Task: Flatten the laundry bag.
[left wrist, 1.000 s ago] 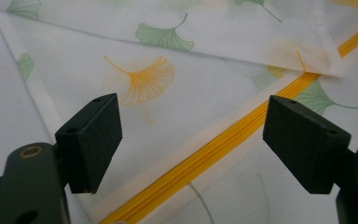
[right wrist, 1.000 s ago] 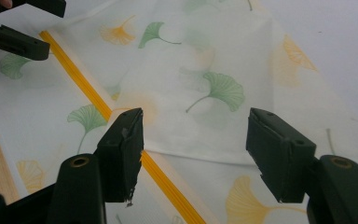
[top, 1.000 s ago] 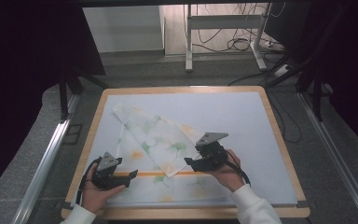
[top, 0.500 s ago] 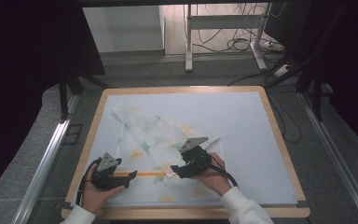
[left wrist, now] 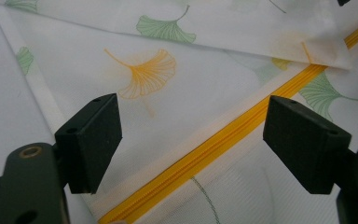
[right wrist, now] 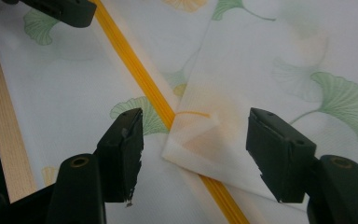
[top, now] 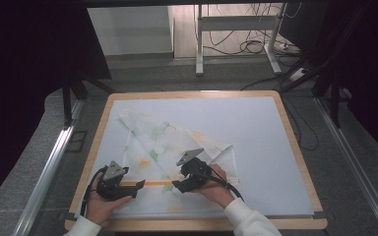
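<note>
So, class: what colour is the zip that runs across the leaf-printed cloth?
The zip is bright yellow-orange; the left gripper view shows it best, running between the open jaws.

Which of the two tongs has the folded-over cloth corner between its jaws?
The right tongs: the cloth's folded corner lies between their open jaws, across the yellow zipper. The left tongs straddle only flat cloth and zipper.

Far and right stretches of the table (top: 266,128) bare, folded cloth (top: 170,142) flat at near left, 2 grippers close together over it
</note>
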`<state>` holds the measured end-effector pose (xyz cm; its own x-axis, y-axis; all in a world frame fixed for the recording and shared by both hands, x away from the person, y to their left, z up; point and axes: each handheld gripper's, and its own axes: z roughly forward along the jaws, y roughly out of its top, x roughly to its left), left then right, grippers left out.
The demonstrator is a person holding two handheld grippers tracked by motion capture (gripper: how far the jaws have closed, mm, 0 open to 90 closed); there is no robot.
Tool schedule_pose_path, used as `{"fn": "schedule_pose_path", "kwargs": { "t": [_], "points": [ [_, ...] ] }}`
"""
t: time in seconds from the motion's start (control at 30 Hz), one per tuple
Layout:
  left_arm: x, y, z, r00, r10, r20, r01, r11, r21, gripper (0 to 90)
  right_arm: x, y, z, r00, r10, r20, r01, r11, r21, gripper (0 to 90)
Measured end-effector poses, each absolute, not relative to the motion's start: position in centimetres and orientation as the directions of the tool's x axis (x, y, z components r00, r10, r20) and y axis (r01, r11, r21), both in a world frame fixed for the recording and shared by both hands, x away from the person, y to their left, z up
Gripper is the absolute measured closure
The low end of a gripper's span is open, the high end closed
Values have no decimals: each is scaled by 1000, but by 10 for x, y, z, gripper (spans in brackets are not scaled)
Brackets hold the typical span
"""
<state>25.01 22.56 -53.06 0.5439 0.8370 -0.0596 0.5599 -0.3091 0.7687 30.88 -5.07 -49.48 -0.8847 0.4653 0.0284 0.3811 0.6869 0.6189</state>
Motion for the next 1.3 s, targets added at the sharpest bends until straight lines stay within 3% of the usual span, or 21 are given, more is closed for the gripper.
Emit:
{"fn": "schedule_pose_path", "kwargs": {
  "t": [0.33, 0.6, 0.87, 1.17, 1.3],
  "points": [
    [250, 226, -531, 546, 836, -60, 564, -313, 764, 192, 306, -42, -506, -892, 452, 6, 373, 729, 573, 380],
    [251, 226, -532, 548, 834, -60, 567, -318, 760, 189, 307, -37, -516, -893, 448, -32, 364, 763, 534, 454],
    [251, 226, -532, 548, 834, -59, 568, -320, 758, 190, 310, -38, -517, -884, 466, -34, 380, 760, 528, 569],
    [251, 225, -532, 548, 834, -55, 569, -324, 756, 192, 314, -40, -515, -879, 477, 2, 404, 742, 535, 782],
    [251, 226, -532, 549, 834, -53, 571, -328, 753, 193, 315, -41, -515, -878, 478, 13, 407, 734, 544, 817]
  ]
}}
